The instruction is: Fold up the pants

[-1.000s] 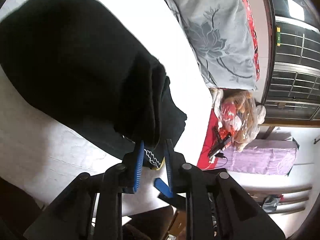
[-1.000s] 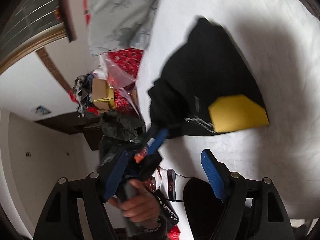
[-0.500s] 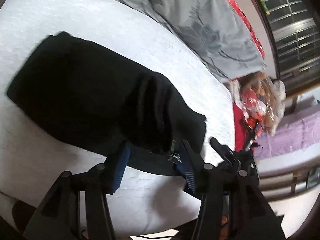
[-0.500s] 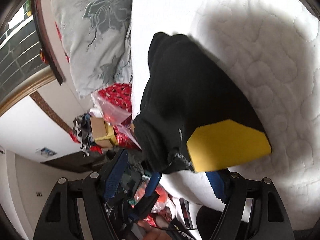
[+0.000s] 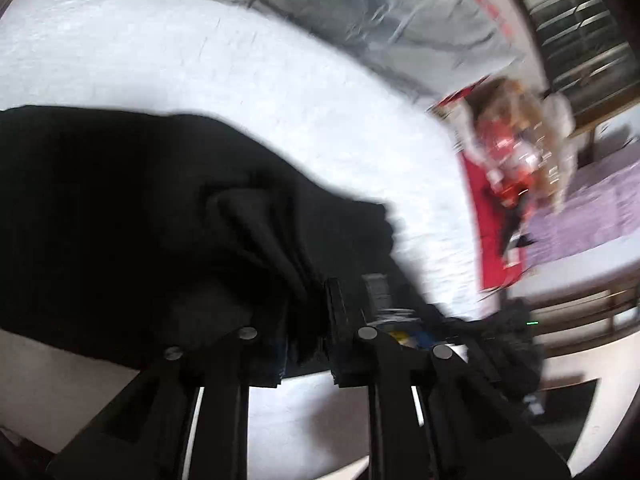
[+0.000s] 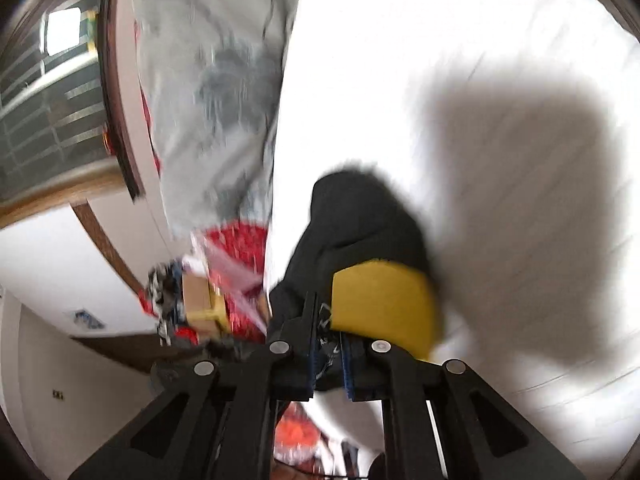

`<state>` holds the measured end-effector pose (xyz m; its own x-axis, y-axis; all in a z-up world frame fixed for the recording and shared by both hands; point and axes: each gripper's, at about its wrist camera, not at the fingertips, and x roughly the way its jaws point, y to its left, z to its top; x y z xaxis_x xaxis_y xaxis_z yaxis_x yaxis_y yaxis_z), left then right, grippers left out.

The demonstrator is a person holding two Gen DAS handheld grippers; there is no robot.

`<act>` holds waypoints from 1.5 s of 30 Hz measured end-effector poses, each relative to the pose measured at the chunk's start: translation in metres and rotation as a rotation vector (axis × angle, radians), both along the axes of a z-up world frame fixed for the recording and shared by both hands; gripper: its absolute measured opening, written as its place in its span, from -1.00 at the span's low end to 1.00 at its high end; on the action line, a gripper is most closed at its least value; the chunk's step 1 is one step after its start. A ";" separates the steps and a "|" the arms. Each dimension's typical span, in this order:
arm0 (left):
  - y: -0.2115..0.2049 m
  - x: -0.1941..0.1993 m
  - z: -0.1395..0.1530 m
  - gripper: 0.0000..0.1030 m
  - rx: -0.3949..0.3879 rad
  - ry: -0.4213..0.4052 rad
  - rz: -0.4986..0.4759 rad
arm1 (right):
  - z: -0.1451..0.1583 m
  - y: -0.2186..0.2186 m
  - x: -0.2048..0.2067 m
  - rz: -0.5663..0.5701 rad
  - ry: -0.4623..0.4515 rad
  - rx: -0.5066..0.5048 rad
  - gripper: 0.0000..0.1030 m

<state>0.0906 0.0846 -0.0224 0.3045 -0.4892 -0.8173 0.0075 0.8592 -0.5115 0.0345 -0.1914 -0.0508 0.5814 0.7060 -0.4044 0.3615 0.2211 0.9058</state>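
Observation:
The black pants [image 5: 140, 208] lie folded on the white bed [image 5: 200, 60], blurred by motion. In the left wrist view my left gripper [image 5: 306, 320] is shut on a bunched black fold at their near edge. In the right wrist view the pants [image 6: 360, 216] show a yellow panel [image 6: 384, 304]. My right gripper [image 6: 330, 344] is shut on their near edge beside that panel.
A grey floral quilt [image 5: 360, 20] lies along the far side of the bed; it also shows in the right wrist view [image 6: 208, 100]. Red bags and clutter [image 5: 516, 152] sit past the bed's end. A dark shadow [image 6: 520, 200] falls on the mattress.
Both grippers were open around the pants' edge half a second ago and are now shut on the cloth. Both views have swung and blurred.

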 end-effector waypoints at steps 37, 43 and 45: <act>-0.009 0.030 -0.009 -0.62 0.229 -0.010 -0.009 | 0.053 0.034 0.109 0.530 -0.178 -0.602 -0.67; 0.002 0.018 -0.002 -0.63 0.203 0.003 -0.039 | 0.050 0.036 0.121 0.583 -0.115 -0.606 -0.21; 0.009 0.015 -0.003 -0.62 0.133 0.023 -0.032 | 0.053 0.018 0.108 0.537 -0.118 -0.515 0.09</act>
